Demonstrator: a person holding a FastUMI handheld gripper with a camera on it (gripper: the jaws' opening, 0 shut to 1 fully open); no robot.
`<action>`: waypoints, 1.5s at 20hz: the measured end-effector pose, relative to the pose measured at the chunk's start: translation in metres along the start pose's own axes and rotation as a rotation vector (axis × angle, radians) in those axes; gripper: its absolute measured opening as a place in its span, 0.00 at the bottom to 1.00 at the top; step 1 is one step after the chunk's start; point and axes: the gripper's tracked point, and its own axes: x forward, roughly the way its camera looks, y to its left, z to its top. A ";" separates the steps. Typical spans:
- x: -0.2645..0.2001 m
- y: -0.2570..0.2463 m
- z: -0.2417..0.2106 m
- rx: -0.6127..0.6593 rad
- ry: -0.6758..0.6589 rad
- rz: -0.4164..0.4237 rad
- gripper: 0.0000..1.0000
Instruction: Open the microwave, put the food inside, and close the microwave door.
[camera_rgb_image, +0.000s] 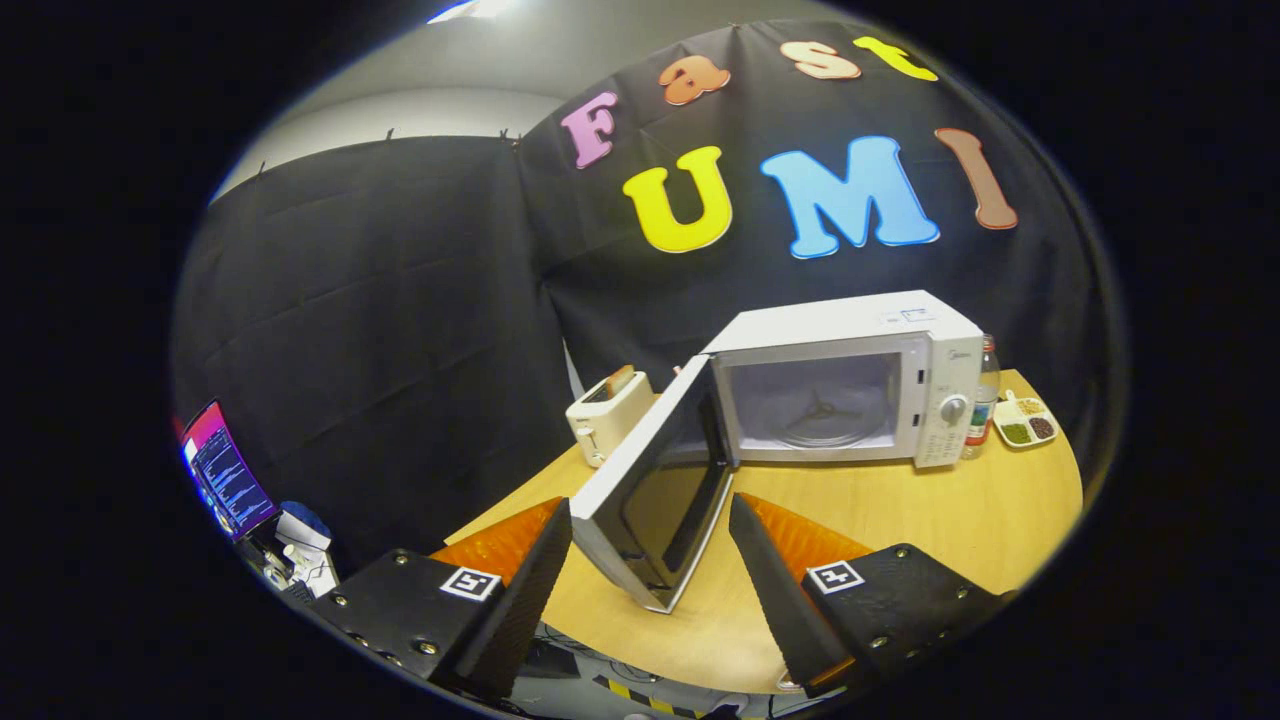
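Observation:
A white microwave (850, 375) stands on the wooden table (950, 510), beyond my fingers. Its door (655, 490) is swung wide open toward me, and the door's free edge lies between my two fingertips without either finger pressing on it. The cavity shows a glass turntable (815, 420) with nothing on it. My gripper (650, 515) is open, fingers spread on either side of the door. A small divided tray of food (1025, 422) sits to the right of the microwave, behind a bottle (985, 395).
A white toaster (608, 412) with bread in its slot stands left of the microwave. A lit monitor (225, 470) and clutter sit off the table's left side. The table's near edge runs just under my fingers.

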 end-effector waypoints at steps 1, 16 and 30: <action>-0.004 -0.013 -0.001 0.026 0.009 -0.011 0.96; -0.044 -0.161 -0.071 0.278 0.288 -0.124 0.96; -0.061 -0.175 -0.160 0.643 0.533 -0.073 0.84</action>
